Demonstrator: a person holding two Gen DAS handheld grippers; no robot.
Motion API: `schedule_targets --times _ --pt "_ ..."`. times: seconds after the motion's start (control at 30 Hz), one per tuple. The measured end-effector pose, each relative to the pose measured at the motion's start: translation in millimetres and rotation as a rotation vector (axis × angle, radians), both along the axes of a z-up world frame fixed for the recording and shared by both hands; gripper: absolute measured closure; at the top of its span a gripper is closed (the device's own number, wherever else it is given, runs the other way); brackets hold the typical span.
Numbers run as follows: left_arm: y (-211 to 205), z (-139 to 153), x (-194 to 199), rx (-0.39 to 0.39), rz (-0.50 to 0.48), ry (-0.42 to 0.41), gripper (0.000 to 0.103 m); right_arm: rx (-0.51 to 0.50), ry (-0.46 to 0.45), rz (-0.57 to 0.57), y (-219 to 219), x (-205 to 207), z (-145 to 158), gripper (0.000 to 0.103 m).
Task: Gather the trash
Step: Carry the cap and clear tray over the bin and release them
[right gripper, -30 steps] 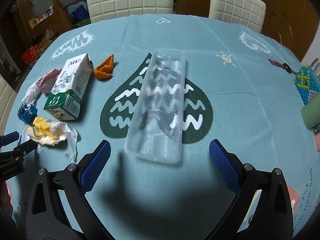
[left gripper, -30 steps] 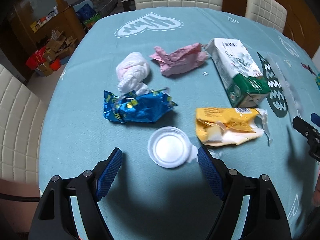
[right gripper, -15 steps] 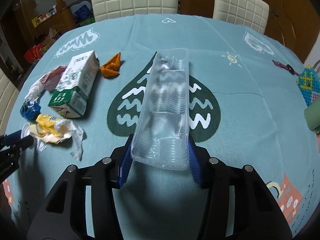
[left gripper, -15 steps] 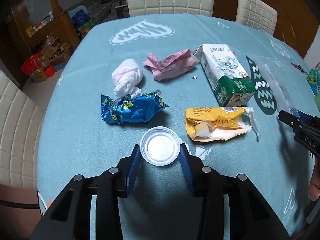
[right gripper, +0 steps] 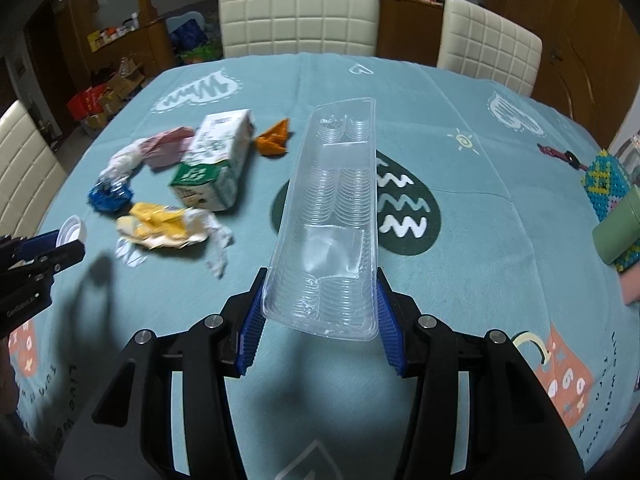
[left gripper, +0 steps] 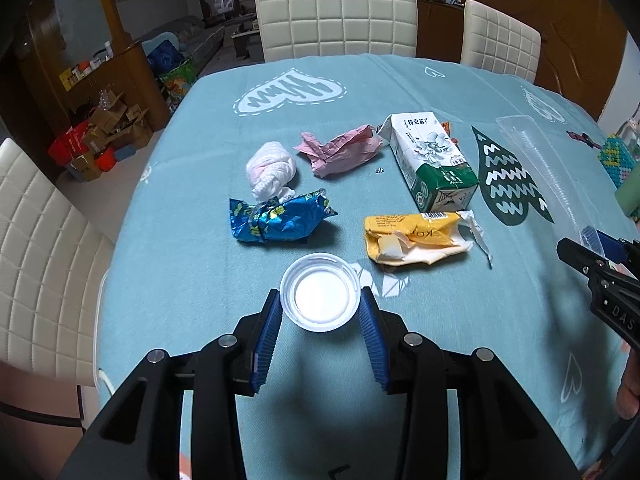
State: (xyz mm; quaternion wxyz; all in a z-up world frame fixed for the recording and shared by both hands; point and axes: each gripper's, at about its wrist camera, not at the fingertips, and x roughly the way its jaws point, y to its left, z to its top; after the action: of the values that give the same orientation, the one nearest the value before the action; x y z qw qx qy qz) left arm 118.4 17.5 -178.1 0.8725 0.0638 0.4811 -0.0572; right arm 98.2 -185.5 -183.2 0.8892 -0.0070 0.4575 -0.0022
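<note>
My left gripper (left gripper: 320, 320) is shut on a round white plastic lid (left gripper: 319, 292) and holds it just above the teal tablecloth. My right gripper (right gripper: 320, 312) is shut on the near end of a long clear plastic tray (right gripper: 336, 208), lifted and tilted off the table. Loose trash lies on the cloth: a blue foil wrapper (left gripper: 276, 218), a yellow wrapper (left gripper: 416, 238), a white tissue wad (left gripper: 272, 170), pink crumpled paper (left gripper: 340, 150), a green-and-white carton (left gripper: 432, 160) and an orange scrap (right gripper: 276, 140).
The round table (left gripper: 200, 240) is ringed by white padded chairs (left gripper: 336, 16). A green cup (right gripper: 618, 232) and a beaded item (right gripper: 604, 180) stand at the right edge. Boxes clutter the floor at far left (left gripper: 104, 136).
Both grippers closed from wide open: the left onto the white lid, the right onto the clear tray. Both items then rose off the cloth as the grippers lifted.
</note>
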Motion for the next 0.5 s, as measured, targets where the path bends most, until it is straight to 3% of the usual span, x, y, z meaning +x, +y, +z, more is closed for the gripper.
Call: schedule_targets --times 0.5 --pt "49 10 -44 -0.001 0.095 -0.03 0.064 -0.025 -0.046 0.184 66 -25 16 0.051"
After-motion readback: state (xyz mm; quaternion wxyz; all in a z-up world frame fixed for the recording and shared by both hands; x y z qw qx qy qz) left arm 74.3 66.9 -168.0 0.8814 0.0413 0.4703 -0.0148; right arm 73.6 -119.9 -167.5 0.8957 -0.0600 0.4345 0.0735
